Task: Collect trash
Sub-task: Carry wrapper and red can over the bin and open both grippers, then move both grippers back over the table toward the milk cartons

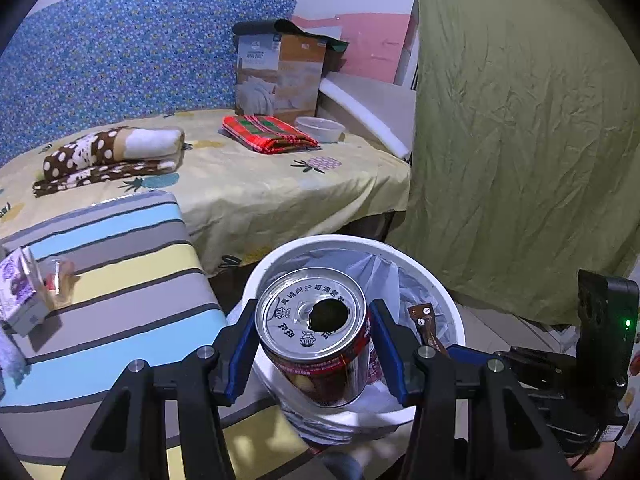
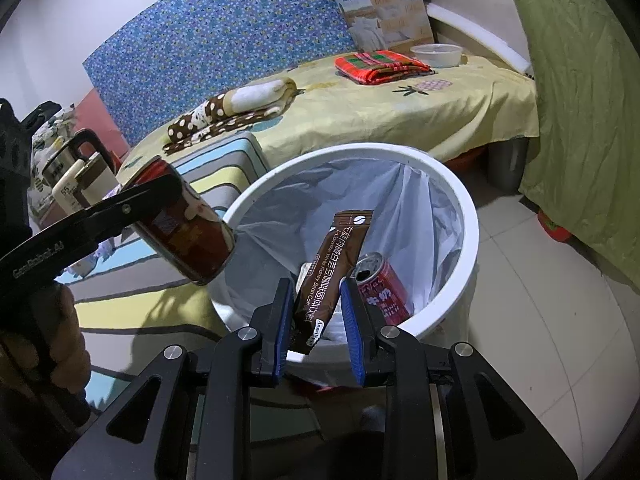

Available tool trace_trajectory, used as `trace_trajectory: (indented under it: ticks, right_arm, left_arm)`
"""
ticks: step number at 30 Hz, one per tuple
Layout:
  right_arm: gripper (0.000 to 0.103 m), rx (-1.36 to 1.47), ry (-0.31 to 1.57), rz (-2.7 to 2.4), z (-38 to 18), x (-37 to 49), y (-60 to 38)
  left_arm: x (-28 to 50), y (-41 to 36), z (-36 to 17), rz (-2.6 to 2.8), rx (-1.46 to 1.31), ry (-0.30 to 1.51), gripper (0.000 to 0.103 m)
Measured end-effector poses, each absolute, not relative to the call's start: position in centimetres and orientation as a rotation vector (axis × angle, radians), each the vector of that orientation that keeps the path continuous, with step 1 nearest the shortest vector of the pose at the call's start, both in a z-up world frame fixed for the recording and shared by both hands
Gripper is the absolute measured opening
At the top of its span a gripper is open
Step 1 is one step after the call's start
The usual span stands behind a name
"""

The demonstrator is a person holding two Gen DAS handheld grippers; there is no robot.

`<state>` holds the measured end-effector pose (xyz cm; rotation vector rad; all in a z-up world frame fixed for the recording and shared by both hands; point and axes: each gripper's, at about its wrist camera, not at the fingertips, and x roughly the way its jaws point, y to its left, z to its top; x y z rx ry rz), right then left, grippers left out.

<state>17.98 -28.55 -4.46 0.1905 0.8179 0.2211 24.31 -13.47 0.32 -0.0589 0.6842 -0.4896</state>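
Observation:
In the left wrist view my left gripper (image 1: pixel 314 344) is shut on an opened red and silver drink can (image 1: pixel 316 332), tilted and hanging over the near rim of a white bin (image 1: pixel 280 256) with a plastic liner. My right gripper (image 2: pixel 316 304) is shut on a brown coffee sachet (image 2: pixel 332 264), held upright above the bin's (image 2: pixel 460 200) opening. A second red can (image 2: pixel 384 284) lies inside the liner. The right wrist view shows the left gripper (image 2: pixel 168 196) and its can (image 2: pixel 192 236) at the bin's left rim. The sachet (image 1: pixel 428 328) also shows from the left.
A striped cushioned stool (image 1: pixel 120 280) stands left of the bin, with a small carton (image 1: pixel 24 292) and a clear cup on it. Behind is a bed (image 1: pixel 260 200) with folded blankets, a clear bowl and a cardboard box. A green curtain (image 1: pixel 520 140) hangs at the right; a kettle (image 2: pixel 68 160) stands far left.

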Motion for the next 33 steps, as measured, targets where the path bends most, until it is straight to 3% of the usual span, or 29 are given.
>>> trace_trajectory:
  ticks: [17, 24, 33]
  right_arm:
    - [0.029, 0.18, 0.906, 0.209, -5.7, 19.3, -28.4]
    - [0.044, 0.184, 0.888, 0.196, -5.5, 18.9, -28.7]
    - [0.044, 0.182, 0.853, 0.207, -4.5, 18.2, -28.6]
  left_arm:
    - [26.6, -14.0, -2.3, -0.495, -0.058, 0.746, 0.054]
    - [26.7, -13.6, -2.6, -0.497, -0.085, 0.76, 0.054]
    - [25.3, -12.4, -1.7, -0.467, -0.096, 0.745, 0.054]
